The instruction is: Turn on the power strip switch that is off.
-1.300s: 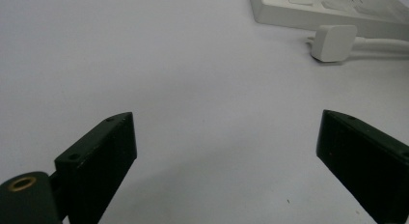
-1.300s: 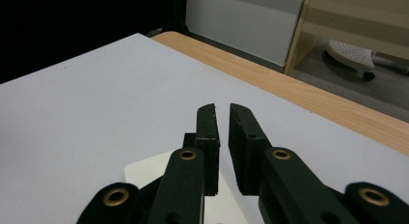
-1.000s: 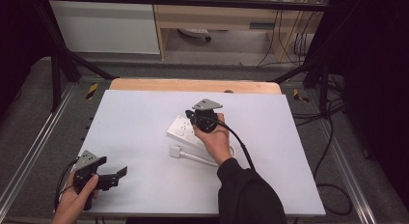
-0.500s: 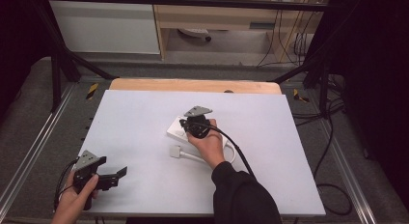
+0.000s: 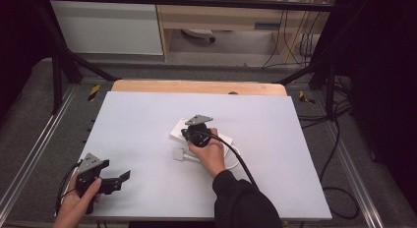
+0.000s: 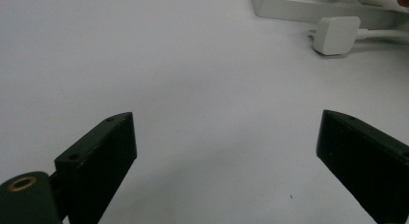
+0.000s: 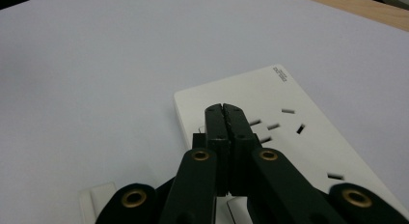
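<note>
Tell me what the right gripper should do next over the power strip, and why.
Probably ease the right gripper straight down onto the power strip. Its jaws are shut, poised over the strip's end near the sockets, as if to press something there.

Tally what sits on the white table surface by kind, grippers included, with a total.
Power strip: 1
White plug with its cord: 1
Handheld grippers: 2, the left gripper open over bare table, the right gripper shut over the power strip
Total: 4
</note>
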`<action>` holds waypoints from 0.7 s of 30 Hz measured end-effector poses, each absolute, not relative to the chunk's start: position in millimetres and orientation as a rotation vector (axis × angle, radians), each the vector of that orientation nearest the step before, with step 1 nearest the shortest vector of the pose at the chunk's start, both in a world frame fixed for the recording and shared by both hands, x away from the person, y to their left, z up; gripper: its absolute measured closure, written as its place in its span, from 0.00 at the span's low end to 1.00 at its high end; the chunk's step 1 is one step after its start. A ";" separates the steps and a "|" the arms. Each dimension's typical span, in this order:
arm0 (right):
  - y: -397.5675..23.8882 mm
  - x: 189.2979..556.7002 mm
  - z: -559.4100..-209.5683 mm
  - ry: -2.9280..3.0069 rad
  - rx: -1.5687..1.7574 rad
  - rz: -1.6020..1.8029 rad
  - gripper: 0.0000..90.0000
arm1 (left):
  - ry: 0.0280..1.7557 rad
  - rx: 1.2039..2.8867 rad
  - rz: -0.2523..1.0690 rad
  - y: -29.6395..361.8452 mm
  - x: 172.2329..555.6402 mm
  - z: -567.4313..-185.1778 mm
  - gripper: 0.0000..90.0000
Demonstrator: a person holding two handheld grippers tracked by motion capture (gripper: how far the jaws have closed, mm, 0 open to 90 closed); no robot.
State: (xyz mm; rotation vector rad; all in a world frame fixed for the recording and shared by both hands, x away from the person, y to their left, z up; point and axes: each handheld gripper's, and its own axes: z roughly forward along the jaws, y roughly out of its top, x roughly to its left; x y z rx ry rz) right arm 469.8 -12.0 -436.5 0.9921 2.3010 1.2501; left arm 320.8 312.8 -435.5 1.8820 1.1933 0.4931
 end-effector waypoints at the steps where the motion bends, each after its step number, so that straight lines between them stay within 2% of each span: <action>1: -12.7 469.8 -437.6 2.302 0.994 1.245 1.00 | 1.195 1.882 0.492 312.9 321.0 -435.7 0.08; 21: -14.5 471.8 -442.2 2.279 1.011 1.232 1.00 | 1.196 1.885 0.491 313.1 321.2 -436.2 0.08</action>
